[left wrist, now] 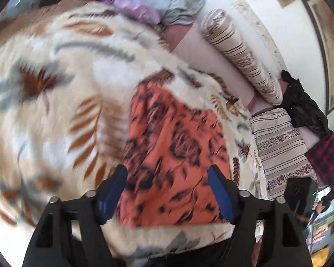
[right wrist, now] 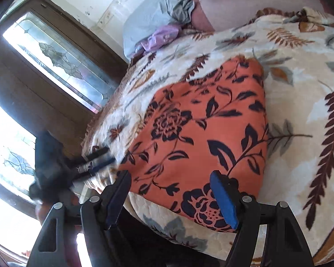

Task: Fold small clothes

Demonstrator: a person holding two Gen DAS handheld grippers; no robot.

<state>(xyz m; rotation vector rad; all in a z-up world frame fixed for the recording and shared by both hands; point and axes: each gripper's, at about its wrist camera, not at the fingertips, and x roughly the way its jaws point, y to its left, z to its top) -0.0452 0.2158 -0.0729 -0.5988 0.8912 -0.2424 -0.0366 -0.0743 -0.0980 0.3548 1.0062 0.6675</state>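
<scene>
A cream plush blanket (left wrist: 82, 93) printed with brown fern leaves and grey-blue flowers covers the bed. At its far edge lie a crumpled lilac cloth (left wrist: 135, 9) and, just right of it, a grey-blue bundle of fabric (left wrist: 180, 4). Along the right side a long cylindrical bolster (left wrist: 240, 53) in cream with brown stripes rests on a plain pinkish sheet (left wrist: 202, 51). Nearer, a flat striped pillow with floral bands (left wrist: 280, 146) sits beside the blanket. A black garment (left wrist: 305, 102) and a red-and-black checked cloth (left wrist: 327, 158) are heaped at its right. Behind the bed's left side stands a dark wooden door with leaded patterned glass (right wrist: 55, 60).
</scene>
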